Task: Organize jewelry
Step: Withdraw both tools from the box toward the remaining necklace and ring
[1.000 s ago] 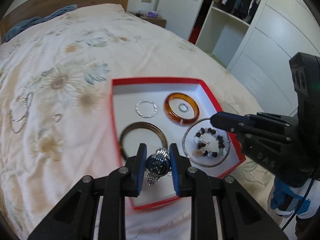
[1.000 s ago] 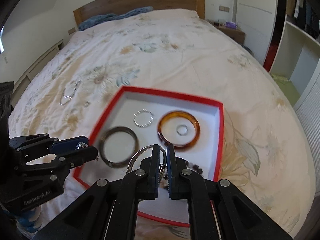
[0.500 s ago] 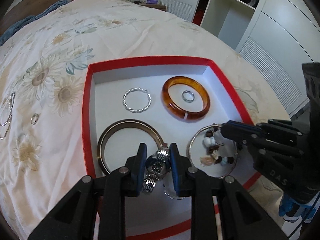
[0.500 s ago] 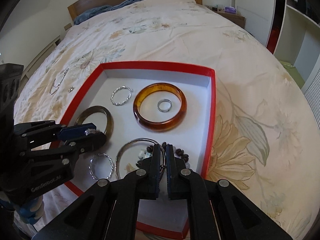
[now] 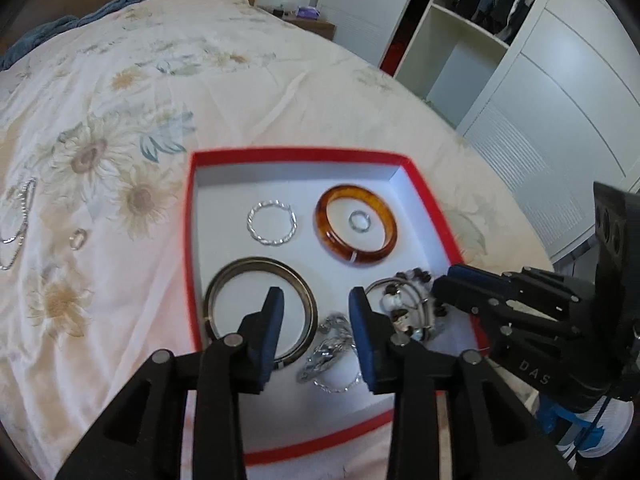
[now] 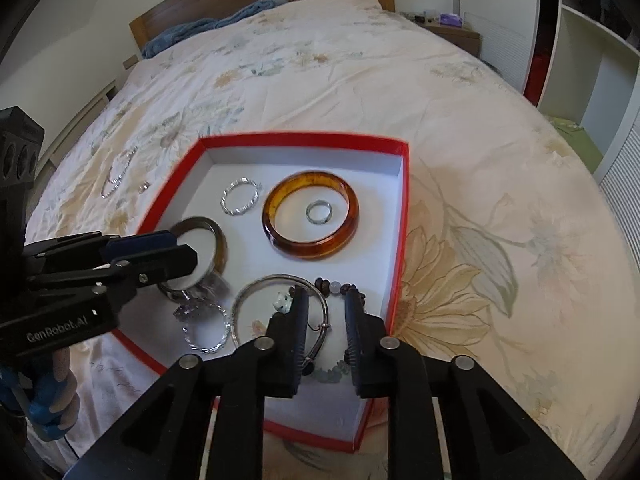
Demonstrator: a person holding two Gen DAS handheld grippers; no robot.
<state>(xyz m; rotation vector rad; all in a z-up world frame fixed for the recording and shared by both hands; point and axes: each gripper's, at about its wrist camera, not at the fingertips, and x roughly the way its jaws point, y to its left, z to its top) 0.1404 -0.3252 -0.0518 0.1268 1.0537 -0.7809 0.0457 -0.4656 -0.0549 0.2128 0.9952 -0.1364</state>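
Note:
A red box (image 5: 424,196) (image 6: 404,216) with a white floor lies on the bed. In it lie an amber bangle (image 5: 356,228) (image 6: 310,216) around a small ring (image 5: 359,221) (image 6: 319,212), a twisted silver ring (image 5: 272,224) (image 6: 240,196), a dark bangle (image 5: 260,308) (image 6: 220,244), a silver watch (image 5: 328,354) (image 6: 200,300), a silver bangle (image 6: 280,308) and a bead bracelet (image 5: 408,300) (image 6: 340,292). My left gripper (image 5: 316,300) is open and empty above the watch. My right gripper (image 6: 326,300) is open and empty over the silver bangle and beads.
A silver chain (image 5: 18,220) (image 6: 118,172) and a small ring (image 5: 78,238) (image 6: 144,187) lie on the floral bedspread left of the box. A white wardrobe with open shelves (image 5: 460,40) stands to the right. A blue towel (image 6: 216,26) lies by the headboard.
My left gripper has opened and let go of the watch, which now lies in the box. My right gripper has opened and released the silver bangle. Both have lifted back a little.

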